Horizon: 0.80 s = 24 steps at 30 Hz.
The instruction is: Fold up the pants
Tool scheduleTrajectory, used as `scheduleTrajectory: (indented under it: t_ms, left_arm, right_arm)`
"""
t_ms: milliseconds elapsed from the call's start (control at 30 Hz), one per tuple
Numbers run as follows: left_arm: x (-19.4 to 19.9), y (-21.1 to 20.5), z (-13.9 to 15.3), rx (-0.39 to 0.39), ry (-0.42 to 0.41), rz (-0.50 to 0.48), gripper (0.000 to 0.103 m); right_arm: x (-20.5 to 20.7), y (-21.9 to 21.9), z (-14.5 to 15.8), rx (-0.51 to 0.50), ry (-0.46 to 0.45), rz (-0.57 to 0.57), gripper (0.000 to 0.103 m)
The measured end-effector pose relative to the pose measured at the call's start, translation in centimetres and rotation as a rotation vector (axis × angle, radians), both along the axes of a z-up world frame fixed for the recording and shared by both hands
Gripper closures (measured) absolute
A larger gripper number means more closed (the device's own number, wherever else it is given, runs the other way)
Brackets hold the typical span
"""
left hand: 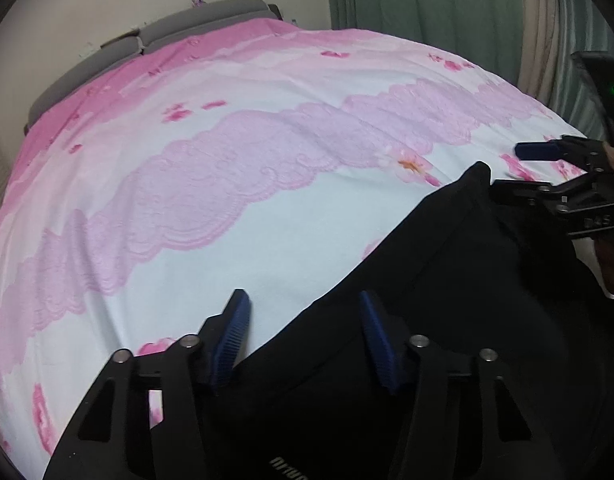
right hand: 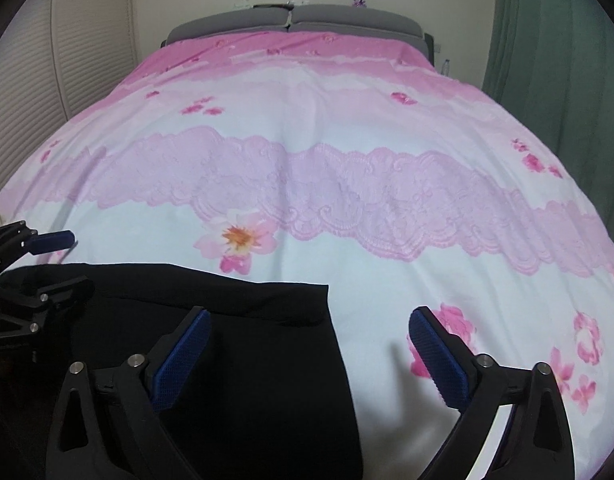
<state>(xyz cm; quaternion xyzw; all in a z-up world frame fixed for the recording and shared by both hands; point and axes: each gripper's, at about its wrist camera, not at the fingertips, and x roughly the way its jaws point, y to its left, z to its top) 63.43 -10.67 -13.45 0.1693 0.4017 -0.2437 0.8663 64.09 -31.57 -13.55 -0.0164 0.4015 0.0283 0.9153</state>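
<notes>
Black pants [left hand: 447, 280] lie at the near edge of a bed with a pink and white flowered sheet [left hand: 227, 208]. My left gripper [left hand: 303, 300] hangs just over the pants' left edge. Its blue pads stand apart, with the cloth edge between them and neither pad pressing on it. In the right wrist view the pants [right hand: 247, 340] end in a square corner. My right gripper [right hand: 310, 314] is wide open astride that corner, its left pad over cloth and its right pad over the sheet [right hand: 347, 140]. Each gripper shows at the side of the other's view: the right gripper [left hand: 527, 172] and the left gripper [right hand: 63, 260].
A grey padded headboard [right hand: 307, 20] stands at the far end of the bed. Green curtains [right hand: 547, 60] hang on the right, and a pale ribbed wall panel [right hand: 35, 100] is on the left. Flat sheet stretches beyond the pants.
</notes>
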Motion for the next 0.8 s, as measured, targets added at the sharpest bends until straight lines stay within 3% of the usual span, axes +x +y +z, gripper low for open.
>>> scheduleTrajectory:
  t_ms: [100, 233, 267, 300, 333, 400, 800]
  left_arm:
    - [0.0, -0.2, -0.3, -0.017, 0.027, -0.028, 0.066]
    - [-0.1, -0.3, -0.7, -0.018, 0.040, -0.055, 0.077]
    - [0.0, -0.2, -0.7, -0.025, 0.048, -0.055, 0.079]
    - [0.1, -0.1, -0.7, -0.032, 0.052, -0.050, 0.086]
    - [0.2, 0.0, -0.7, -0.043, 0.061, -0.052, 0.095]
    - [0.2, 0.1, -0.7, -0.054, 0.075, -0.055, 0.099]
    - [-2.8, 0.2, 2.4, -0.040, 0.010, -0.083, 0.101]
  right_arm:
    - [1.1, -0.5, -1.0, 0.022, 0.030, 0.022, 0.019]
    - [2.2, -0.8, -2.3, 0.082, 0.083, 0.071, 0.037]
    - [2.4, -0.9, -2.7, 0.105, 0.096, 0.085, 0.047]
    - [2.6, -0.9, -2.9, 0.120, 0.103, 0.095, 0.064]
    - [2.6, -0.9, -3.0, 0.135, 0.107, 0.105, 0.074]
    - [2.6, -0.8, -3.2, 0.150, 0.115, 0.113, 0.093]
    - [-1.0, -1.0, 0.4, 0.141, -0.012, 0.145, 0.097]
